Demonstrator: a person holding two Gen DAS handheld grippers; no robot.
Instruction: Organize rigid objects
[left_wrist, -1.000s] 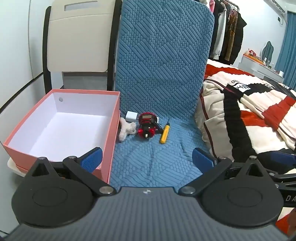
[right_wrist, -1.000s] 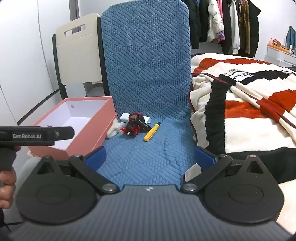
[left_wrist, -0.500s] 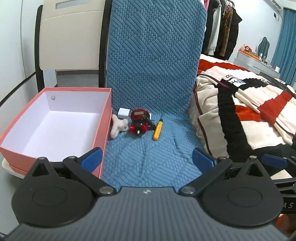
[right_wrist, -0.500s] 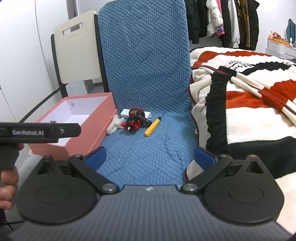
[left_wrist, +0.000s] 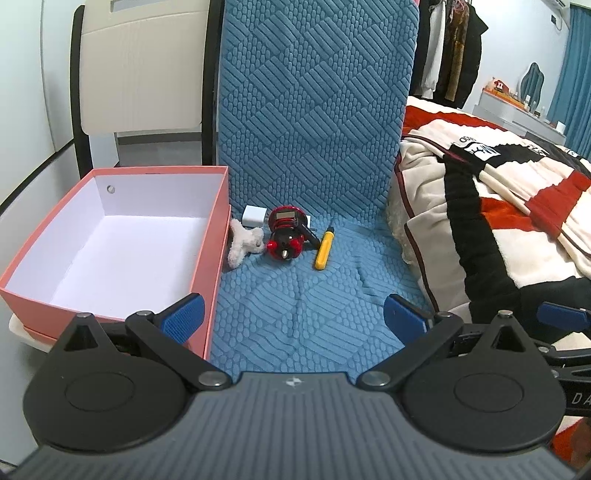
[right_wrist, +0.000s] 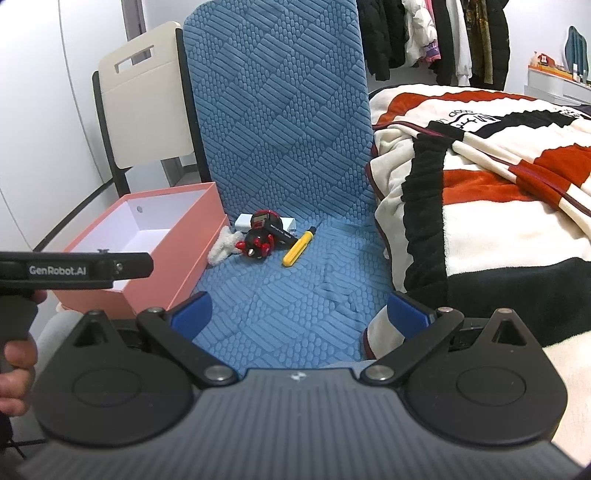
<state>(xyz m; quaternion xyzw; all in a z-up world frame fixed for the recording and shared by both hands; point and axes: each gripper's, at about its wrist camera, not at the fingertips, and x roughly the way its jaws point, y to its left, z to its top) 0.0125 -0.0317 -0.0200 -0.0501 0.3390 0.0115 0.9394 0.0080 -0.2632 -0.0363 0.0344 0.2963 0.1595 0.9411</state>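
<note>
Blue mat (left_wrist: 306, 295), pink box (left_wrist: 212, 258) at left edge, claws agape

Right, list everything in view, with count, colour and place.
box: one, pink outside, white inside, nothing in it, left of the cushion
chair cushion: one, blue, quilted, seat and back
plush toy: one, white, beside the box wall
charger block: one, white, behind the toy
tape measure: one, red and black, mid seat
utility knife: one, yellow, right of the tape measure
blanket: one, cream, red, black, right
folding chair: one, cream, behind the box
left gripper: open, blue pads
right gripper: open, blue pads
</note>
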